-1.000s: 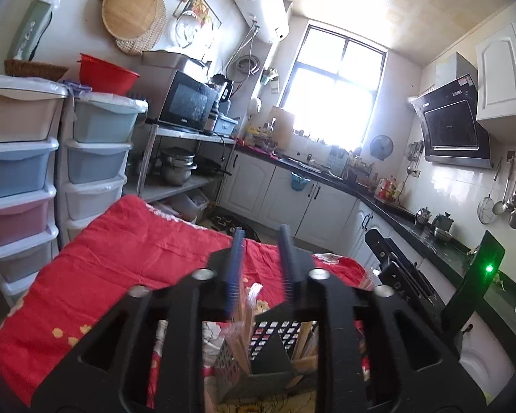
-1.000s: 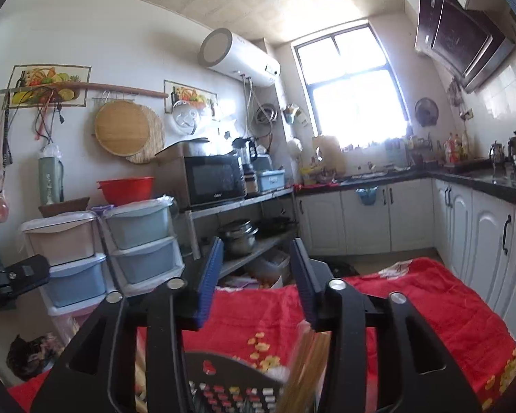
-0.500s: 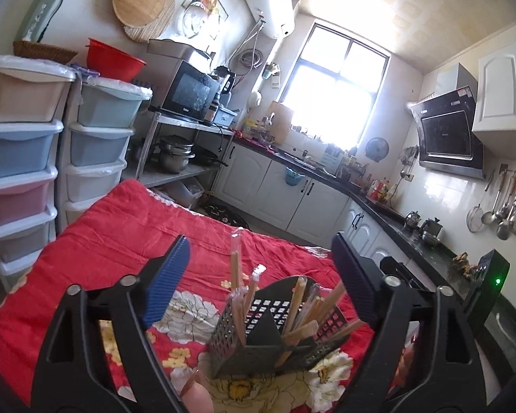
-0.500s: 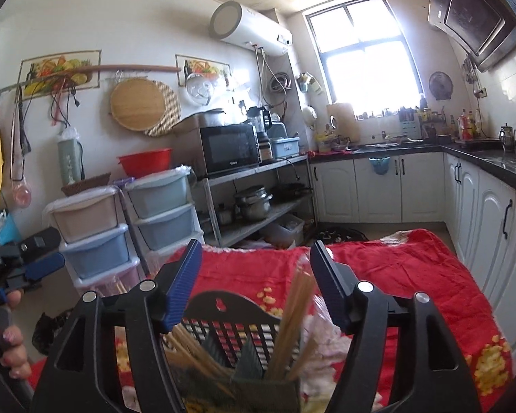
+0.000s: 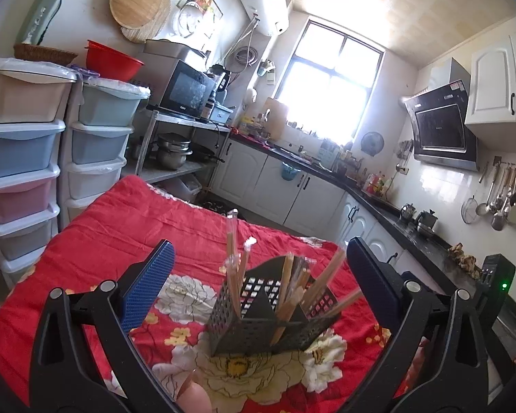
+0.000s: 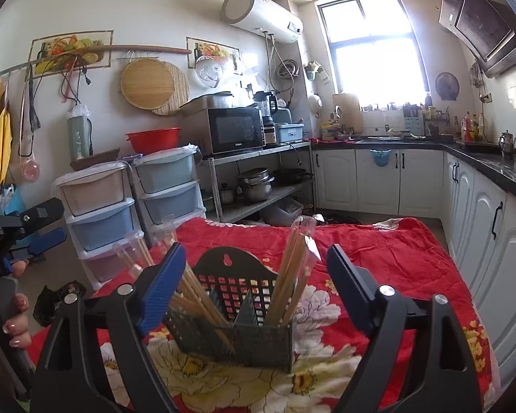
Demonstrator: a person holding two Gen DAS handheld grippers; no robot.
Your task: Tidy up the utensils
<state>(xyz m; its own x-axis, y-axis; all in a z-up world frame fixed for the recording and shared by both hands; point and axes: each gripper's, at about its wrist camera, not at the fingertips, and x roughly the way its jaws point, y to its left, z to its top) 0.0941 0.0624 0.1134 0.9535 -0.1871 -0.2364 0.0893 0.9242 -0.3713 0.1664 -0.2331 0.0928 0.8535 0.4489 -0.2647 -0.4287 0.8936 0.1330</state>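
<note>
Both the left gripper (image 5: 258, 275) and right gripper (image 6: 254, 278) hang spread and empty either side of the holder (image 6: 237, 313) on the red cloth (image 6: 378, 251), whose light, stiff, probably wrapped chopsticks (image 6: 292, 268) want pinching mid-shaft.

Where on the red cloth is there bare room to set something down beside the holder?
Free: the red cloth between the chopstick holder and the drawer towers, and the far strip toward the white cabinets. Crowded: the holder itself, chopsticks fanning outward.
</note>
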